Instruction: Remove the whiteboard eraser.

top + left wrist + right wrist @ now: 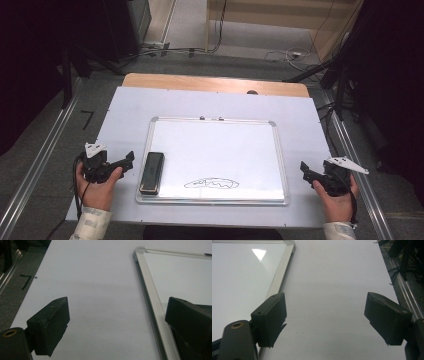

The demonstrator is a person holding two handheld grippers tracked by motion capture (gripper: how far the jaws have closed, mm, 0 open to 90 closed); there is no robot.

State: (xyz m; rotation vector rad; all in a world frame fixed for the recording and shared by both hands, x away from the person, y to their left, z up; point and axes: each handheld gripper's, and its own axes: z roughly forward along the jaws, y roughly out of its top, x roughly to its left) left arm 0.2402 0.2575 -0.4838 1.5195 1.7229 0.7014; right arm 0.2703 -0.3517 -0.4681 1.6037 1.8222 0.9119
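**Whiteboard and eraser at rest, both tongs wide**

Black rectangular eraser block (151,172) lies flat on the left edge of the aluminium-framed white whiteboard (215,155), long side along the frame. A black scribbled oval marker drawing (211,183) sits near the board's near edge, right of the eraser and apart from it. The board rests on a white sheet (130,107) covering the wooden bench (210,83).

Left tongs (129,161): just left of the eraser, not touching; jaws wide, nothing between them. Right tongs (304,169): right of the board's frame, over the sheet; jaws wide, empty.
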